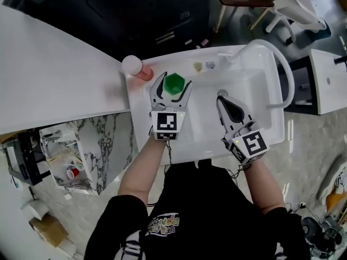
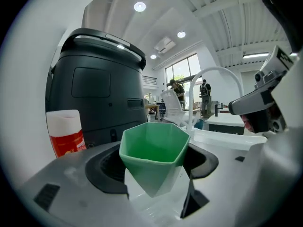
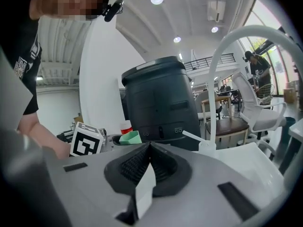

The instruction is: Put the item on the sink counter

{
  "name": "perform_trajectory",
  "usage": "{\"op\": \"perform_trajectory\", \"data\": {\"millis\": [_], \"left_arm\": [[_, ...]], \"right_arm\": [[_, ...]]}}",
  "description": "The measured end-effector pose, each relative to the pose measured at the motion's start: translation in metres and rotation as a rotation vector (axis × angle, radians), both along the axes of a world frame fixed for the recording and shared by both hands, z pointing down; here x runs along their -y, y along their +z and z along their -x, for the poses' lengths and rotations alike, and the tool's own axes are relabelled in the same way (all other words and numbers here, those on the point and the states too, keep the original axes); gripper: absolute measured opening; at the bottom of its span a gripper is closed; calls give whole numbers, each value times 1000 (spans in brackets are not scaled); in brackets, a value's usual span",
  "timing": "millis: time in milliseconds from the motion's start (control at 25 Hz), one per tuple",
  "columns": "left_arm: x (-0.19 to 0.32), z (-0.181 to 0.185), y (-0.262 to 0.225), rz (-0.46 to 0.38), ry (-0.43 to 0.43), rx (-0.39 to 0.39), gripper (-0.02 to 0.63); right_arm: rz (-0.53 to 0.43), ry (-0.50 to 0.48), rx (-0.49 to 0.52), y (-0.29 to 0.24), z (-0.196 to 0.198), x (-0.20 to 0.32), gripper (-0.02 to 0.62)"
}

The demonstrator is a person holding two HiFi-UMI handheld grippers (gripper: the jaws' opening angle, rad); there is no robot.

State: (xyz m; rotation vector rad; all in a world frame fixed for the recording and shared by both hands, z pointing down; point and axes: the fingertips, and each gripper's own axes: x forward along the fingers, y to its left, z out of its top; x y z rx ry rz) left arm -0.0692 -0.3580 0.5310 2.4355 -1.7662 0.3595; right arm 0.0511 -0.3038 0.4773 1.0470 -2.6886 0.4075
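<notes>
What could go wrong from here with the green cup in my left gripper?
1. The green cup narrows toward its bottom and has slanted faces. The left gripper holds it by its sides, so it may slip down out of the jaws.
2. The red bottle stands upright close beside the cup. A sideways move might knock it over.
3. The sink basin seems to lie just right of the cup. Set too near that edge, the cup could tip in.

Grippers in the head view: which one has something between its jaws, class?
The left gripper: its jaws are closed on the green cup. The right gripper has its jaws pressed together with nothing between them.
</notes>
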Motion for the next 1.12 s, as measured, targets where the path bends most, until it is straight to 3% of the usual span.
{"op": "perform_trajectory", "data": {"millis": [480,1120], "left_arm": [[50,13,54,12,-10,81,328],[66,20,90,64,-65,73,329]], "right_arm": [[80,55,-28,37,-8,6,54],[120,51,-75,56,-29,-18,54]]}}
